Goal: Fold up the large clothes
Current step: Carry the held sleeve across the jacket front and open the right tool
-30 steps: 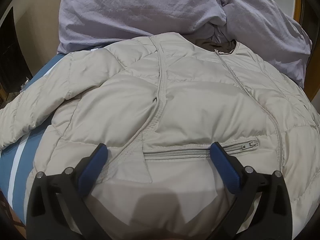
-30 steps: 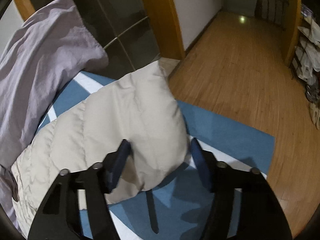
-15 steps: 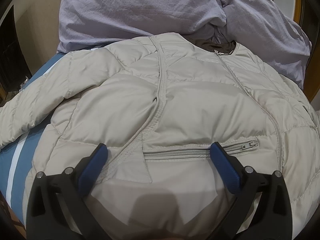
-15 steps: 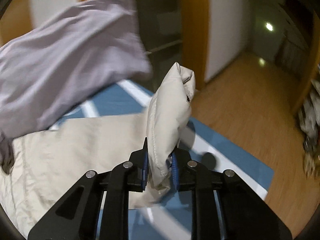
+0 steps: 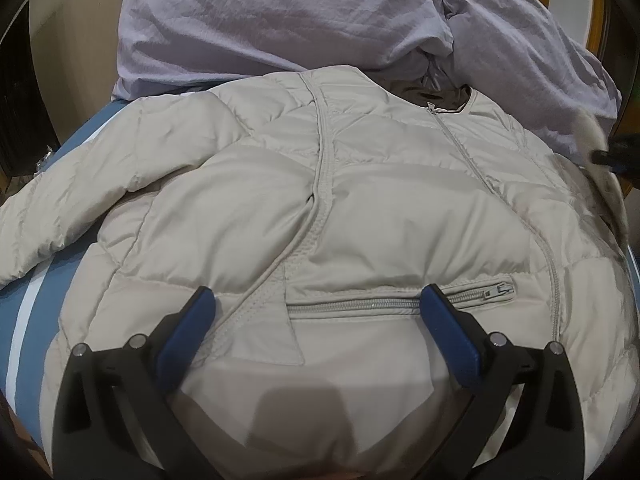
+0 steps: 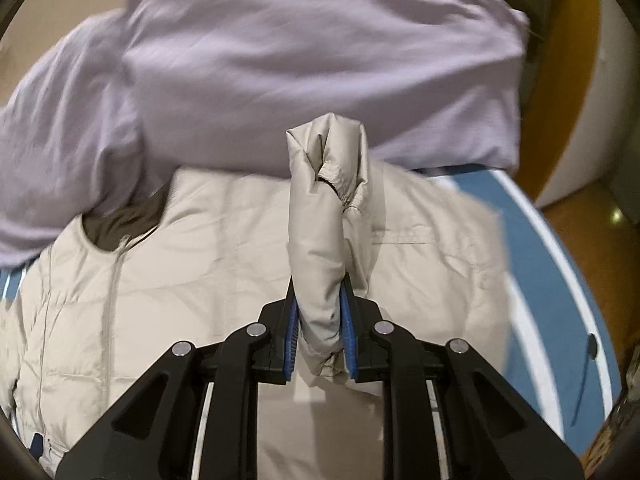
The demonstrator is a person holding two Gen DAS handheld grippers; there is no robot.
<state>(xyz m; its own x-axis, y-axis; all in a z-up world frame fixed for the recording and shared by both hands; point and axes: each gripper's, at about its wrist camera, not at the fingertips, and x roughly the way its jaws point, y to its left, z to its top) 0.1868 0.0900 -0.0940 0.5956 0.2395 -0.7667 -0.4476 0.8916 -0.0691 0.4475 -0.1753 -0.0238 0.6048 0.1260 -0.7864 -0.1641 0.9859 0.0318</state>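
On a blue surface (image 5: 44, 320) with a white stripe lies the beige quilted jacket (image 5: 320, 208), front up, zipped along its centre line, a zipped pocket (image 5: 400, 302) low on the chest. Lavender garment (image 5: 280, 20) heaped just beyond the collar, overlapping the jacket's top edge. Left gripper (image 5: 316, 320) hangs low over the jacket's lower front, blue-padded fingers (image 5: 188, 332) spread wide on either side of the pocket zip, nothing clamped between them; whether the tips rest on the fabric cannot be told. Jacket's left sleeve (image 5: 40, 232) trails out flat over the blue surface at the frame's left edge. Right gripper (image 6: 320, 336) has its jaws pressed in on the jacket's right sleeve cuff (image 6: 324, 216): the blue pads bite a bunched fold of it, and the cuff end stands up above the jacket's body, lifted clear. In the left wrist view that raised sleeve shows blurred at the far right edge. Wooden floor (image 6: 576, 216) and a door frame visible past the blue surface at right.
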